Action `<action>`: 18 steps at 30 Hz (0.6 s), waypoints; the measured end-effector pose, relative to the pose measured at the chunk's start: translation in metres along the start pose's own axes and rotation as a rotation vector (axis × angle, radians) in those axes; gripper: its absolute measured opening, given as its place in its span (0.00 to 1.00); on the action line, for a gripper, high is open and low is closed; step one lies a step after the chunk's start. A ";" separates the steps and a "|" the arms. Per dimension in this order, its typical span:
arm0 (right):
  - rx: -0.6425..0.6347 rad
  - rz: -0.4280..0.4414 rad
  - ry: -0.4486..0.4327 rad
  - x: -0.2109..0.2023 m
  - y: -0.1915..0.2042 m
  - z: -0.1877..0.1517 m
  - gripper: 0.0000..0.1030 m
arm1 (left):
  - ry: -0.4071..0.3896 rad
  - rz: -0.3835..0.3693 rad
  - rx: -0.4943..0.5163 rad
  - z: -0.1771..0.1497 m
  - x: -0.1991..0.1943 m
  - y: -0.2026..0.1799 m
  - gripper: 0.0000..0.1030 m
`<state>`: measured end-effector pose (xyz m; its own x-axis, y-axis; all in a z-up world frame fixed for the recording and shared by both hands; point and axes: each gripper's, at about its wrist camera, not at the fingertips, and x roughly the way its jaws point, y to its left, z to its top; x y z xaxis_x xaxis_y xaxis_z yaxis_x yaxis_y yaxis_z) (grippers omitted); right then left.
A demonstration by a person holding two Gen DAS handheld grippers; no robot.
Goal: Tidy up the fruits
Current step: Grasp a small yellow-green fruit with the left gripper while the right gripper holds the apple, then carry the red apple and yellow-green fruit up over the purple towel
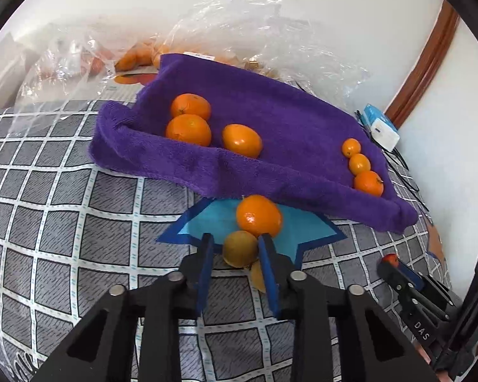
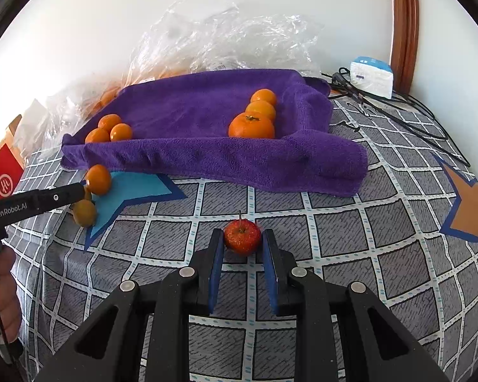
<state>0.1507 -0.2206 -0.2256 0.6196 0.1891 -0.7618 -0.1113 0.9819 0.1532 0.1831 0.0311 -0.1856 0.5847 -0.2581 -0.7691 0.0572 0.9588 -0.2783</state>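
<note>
Purple towel (image 2: 207,127) is laid toward the wall, its front edge rolled up; free checked bedcover (image 2: 350,238) is left in front and to the right, cables (image 2: 398,108) near the far right edge. Crumpled clear plastic (image 2: 223,38) is piled behind the towel. Left tool (image 1: 234,248) is parted around a dull greenish citrus (image 1: 239,248) on the blue star patch (image 1: 306,222), contact not certain; an orange (image 1: 259,215) is touching it. Right tool (image 2: 242,238) is seen open, flanking a small red stemmed fruit (image 2: 242,235), gaps visible. Two trios of oranges (image 2: 253,124) are lying on the towel.
</note>
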 end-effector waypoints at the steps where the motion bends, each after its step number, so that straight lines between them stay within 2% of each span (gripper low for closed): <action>1: -0.003 0.002 0.001 0.000 0.001 0.000 0.23 | -0.002 -0.004 0.009 0.000 0.000 -0.001 0.20; 7: 0.006 0.005 -0.001 0.000 -0.001 0.000 0.23 | -0.031 0.056 0.015 -0.003 -0.022 0.014 0.20; 12: 0.000 0.003 0.000 0.000 0.000 -0.001 0.23 | -0.050 0.171 0.042 -0.013 -0.031 0.033 0.20; 13: 0.000 0.003 -0.001 0.000 0.000 -0.001 0.23 | -0.036 0.171 0.041 -0.016 -0.028 0.037 0.21; 14: 0.001 0.003 -0.001 0.000 0.000 -0.001 0.23 | -0.047 0.155 0.037 -0.019 -0.028 0.038 0.22; 18: 0.000 -0.012 0.001 0.001 0.001 -0.001 0.23 | -0.077 0.174 0.045 -0.021 -0.026 0.035 0.23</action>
<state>0.1503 -0.2194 -0.2264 0.6197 0.1773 -0.7645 -0.1037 0.9841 0.1442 0.1531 0.0691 -0.1877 0.6493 -0.0801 -0.7563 -0.0149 0.9929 -0.1179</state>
